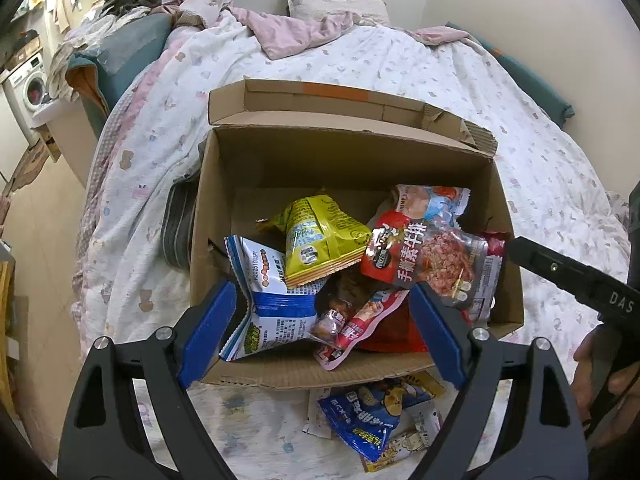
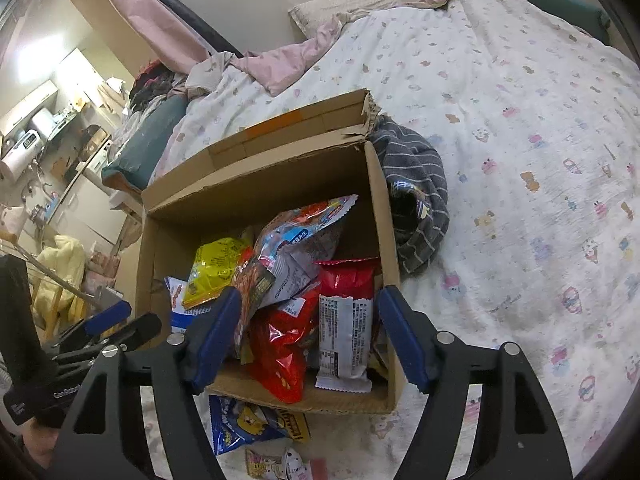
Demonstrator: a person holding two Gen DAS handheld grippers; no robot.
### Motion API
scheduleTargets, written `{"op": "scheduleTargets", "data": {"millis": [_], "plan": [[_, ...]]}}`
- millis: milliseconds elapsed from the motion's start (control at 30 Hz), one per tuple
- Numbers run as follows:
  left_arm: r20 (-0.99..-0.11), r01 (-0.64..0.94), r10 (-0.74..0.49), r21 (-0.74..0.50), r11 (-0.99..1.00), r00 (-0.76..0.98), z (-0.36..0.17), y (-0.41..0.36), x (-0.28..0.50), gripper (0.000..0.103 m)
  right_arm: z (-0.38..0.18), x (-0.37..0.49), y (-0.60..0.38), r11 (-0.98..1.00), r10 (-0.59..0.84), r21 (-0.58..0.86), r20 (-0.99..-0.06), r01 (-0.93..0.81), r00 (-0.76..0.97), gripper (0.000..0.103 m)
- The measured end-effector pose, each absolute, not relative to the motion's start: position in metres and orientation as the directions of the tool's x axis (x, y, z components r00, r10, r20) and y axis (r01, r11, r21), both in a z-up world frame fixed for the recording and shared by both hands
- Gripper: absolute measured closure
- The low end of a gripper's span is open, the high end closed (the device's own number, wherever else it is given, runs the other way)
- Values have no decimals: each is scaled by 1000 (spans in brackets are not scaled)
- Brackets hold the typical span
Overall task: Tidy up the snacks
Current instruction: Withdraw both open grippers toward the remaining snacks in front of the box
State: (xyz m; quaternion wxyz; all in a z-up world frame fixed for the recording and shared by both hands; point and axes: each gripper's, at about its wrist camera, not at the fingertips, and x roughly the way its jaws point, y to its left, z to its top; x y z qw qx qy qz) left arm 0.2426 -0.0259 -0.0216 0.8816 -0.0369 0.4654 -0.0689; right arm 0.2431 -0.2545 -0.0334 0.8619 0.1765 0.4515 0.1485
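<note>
Both the left gripper [image 1: 324,328] and right gripper [image 2: 310,334] gape empty over the cardboard box [image 1: 360,374]; at two o'clock a red packet [image 1: 430,260] reads "手撕素牛排".

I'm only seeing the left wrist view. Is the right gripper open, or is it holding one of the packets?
Observer: It is open. The right gripper grips nothing, and its blue pads stand wide over the near right corner of the brown cardboard box.
Operator: What sits between the pads?
Observer: A red packet with a white printed back label, standing upright near the box's right wall, with neither pad pressing on it.
</note>
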Motion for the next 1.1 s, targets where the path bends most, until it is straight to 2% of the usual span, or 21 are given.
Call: {"op": "scheduleTargets", "data": {"millis": [467, 1100], "plan": [[-822, 66, -135, -118, 991, 553, -24, -21, 230, 17, -28, 236, -254, 888, 425, 449, -717, -100, 552, 29], [-808, 23, -92, -97, 995, 582, -8, -4, 179, 17, -10, 186, -253, 890, 424, 438, -699, -125, 575, 29]]}}
